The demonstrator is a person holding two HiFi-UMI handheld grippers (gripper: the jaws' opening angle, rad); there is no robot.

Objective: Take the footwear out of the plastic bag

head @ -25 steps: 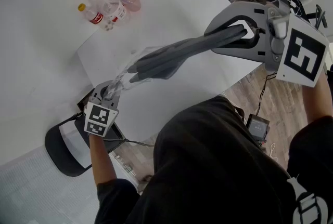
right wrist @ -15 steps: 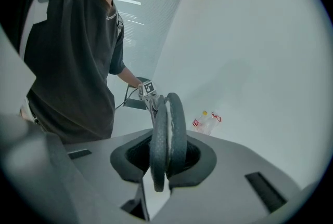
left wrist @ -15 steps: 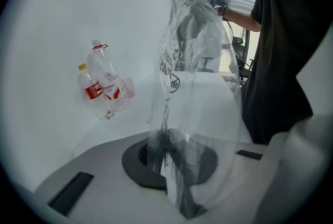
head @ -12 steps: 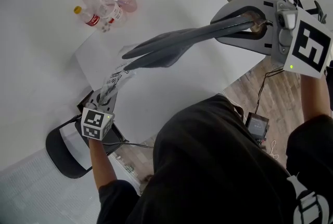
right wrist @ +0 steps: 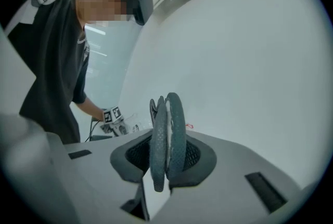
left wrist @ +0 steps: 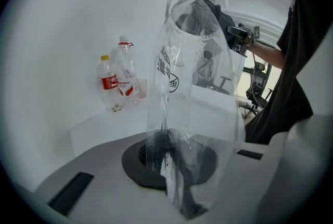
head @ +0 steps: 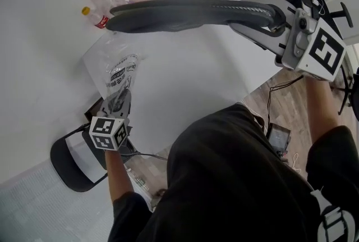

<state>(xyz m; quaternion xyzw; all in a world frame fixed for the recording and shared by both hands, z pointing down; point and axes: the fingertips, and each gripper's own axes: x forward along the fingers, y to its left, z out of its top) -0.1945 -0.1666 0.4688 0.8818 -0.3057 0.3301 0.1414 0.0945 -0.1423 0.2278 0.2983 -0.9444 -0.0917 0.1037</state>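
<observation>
1. Above the tabletop (head: 185,83), the right claw (head: 268,14) grips a pair of dark slippers (head: 179,10) by one end, sole pressed to sole, and holds them roughly level.
2. Seen from the right claw (right wrist: 166,161), the slippers (right wrist: 167,132) stand on edge between the jaws, which are clamped against both sides.
3. At the tabletop's near left edge, the left claw (head: 119,101) is closed on a clear plastic bag (head: 116,67), pinching its gathered end.
4. From the left claw (left wrist: 171,161), the bag (left wrist: 192,72) rises limp with nothing in it; the slippers are wholly outside it and apart from it.
5. Two bottles (head: 100,15) stand at the far left corner; in the head view the slippers' free end overlaps them.
6. Bare white tabletop lies between the bag and the right claw.
7. A chair (head: 70,162) sits below the left edge, and wood floor (head: 272,97) shows past the right edge.
</observation>
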